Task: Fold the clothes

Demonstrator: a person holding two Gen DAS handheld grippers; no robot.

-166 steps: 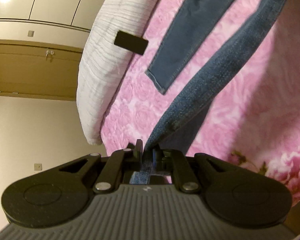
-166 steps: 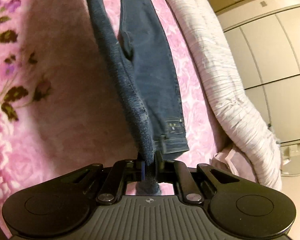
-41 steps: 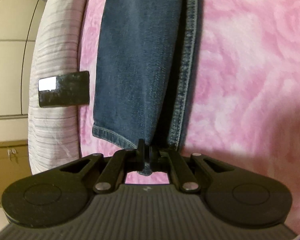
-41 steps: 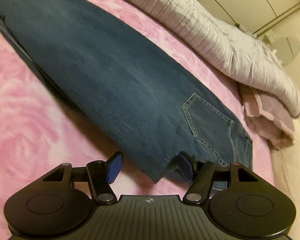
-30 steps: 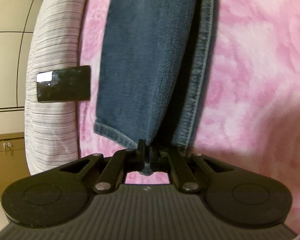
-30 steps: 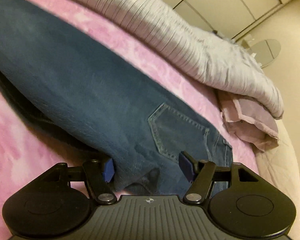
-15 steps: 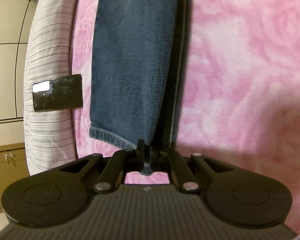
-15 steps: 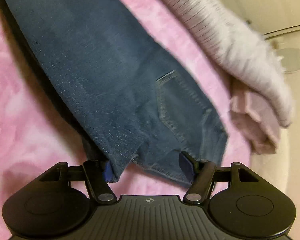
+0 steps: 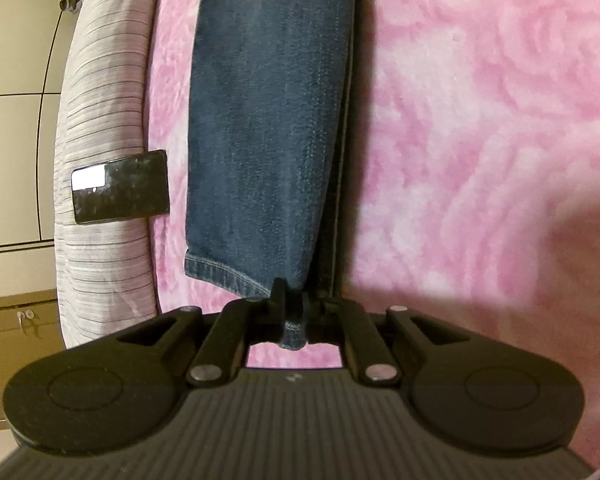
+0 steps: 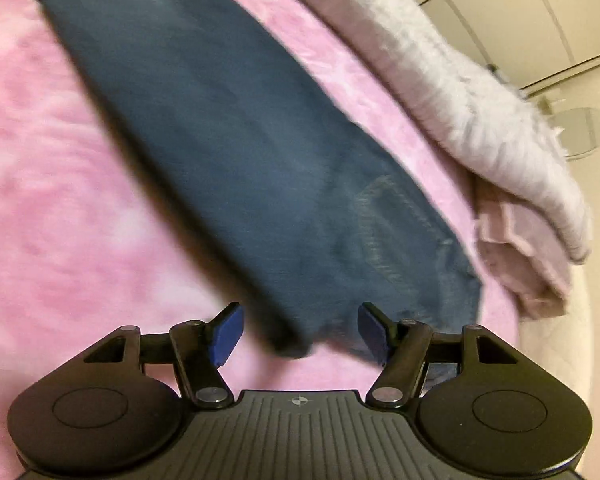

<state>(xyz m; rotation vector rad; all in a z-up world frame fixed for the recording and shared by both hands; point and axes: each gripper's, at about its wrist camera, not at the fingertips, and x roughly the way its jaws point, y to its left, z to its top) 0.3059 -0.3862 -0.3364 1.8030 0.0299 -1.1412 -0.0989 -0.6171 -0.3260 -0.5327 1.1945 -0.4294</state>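
The jeans (image 9: 268,120) lie lengthwise on the pink rose-patterned blanket (image 9: 480,140), the two legs stacked one on the other. The left gripper (image 9: 290,312) is clamped on the hem corner of the leg ends, a fold of denim pinched between its closed fingers, as it was 5.5 s ago; then the legs hung apart and slack, now they run straight and aligned away from the camera. Against the frames of the last second and a half, this view is nearly unchanged.

The right gripper (image 10: 300,334) stands with its blue pads (image 10: 228,334) spread wide, holding nothing. At 5.5 s ago it was pinched shut on the fabric; it has been open since 1.4 s ago. The waist end of the jeans (image 10: 260,160), back pocket uppermost, lies flat on the blanket, its edge between the open pads. This view is motion-blurred, so I cannot tell whether the pads touch the cloth.

A black phone (image 9: 120,186) rests on the striped grey quilt (image 9: 104,120) just beside the leg ends. A folded pink cloth (image 10: 520,248) lies under the quilt's edge near the waistband.
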